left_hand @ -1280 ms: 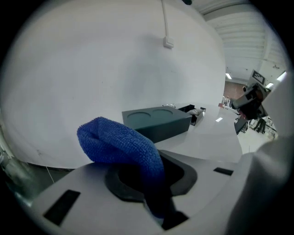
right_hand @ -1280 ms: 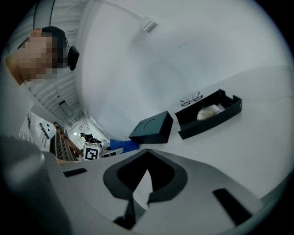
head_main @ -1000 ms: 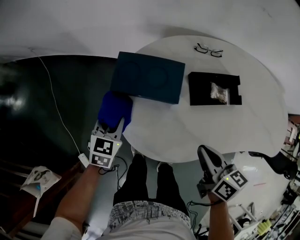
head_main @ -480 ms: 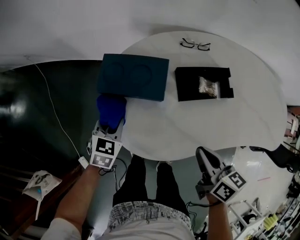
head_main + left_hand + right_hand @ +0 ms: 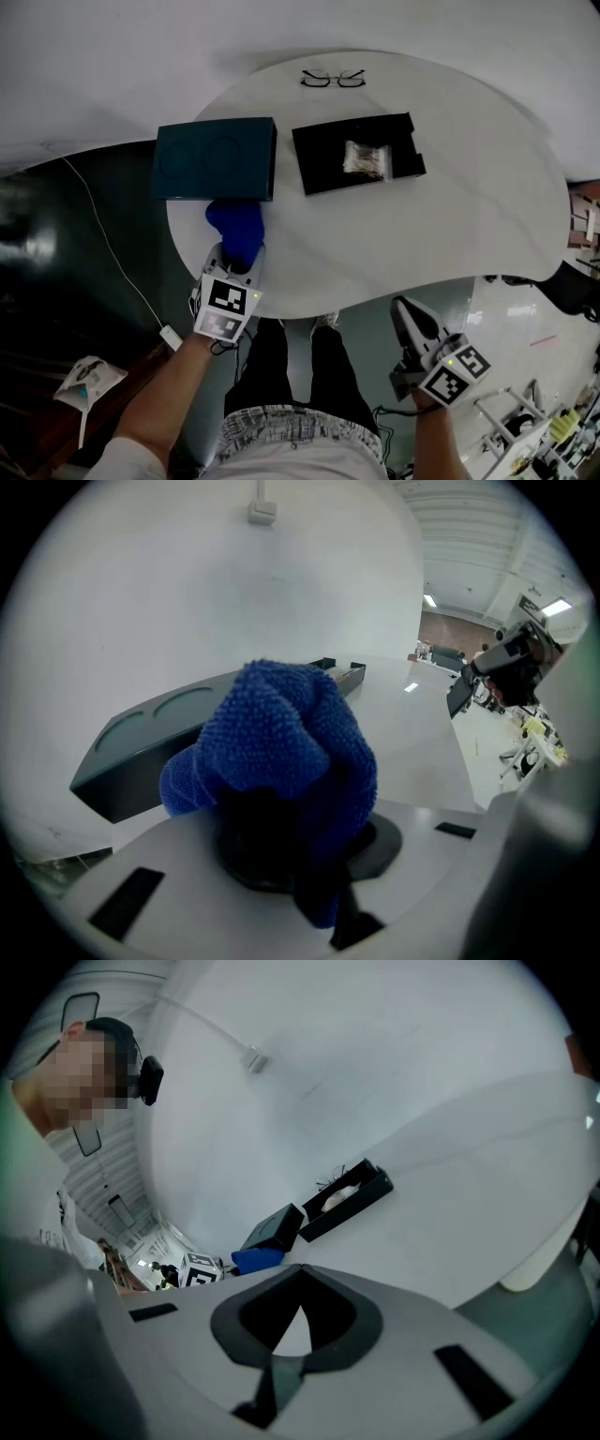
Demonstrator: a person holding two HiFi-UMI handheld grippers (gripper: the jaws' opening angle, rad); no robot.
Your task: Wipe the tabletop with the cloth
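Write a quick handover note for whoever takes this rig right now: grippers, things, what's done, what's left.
Left hand-held gripper: shut on the blue cloth, which sits on the white tabletop near its left edge, beside the teal box.
Right hand-held gripper: shut, empty, off the table's near edge.
Also on the table: black tray, glasses.
Done: cloth gripped and on the surface; how much is wiped doesn't show.
Left: wipe the open tabletop, probably working round the items.
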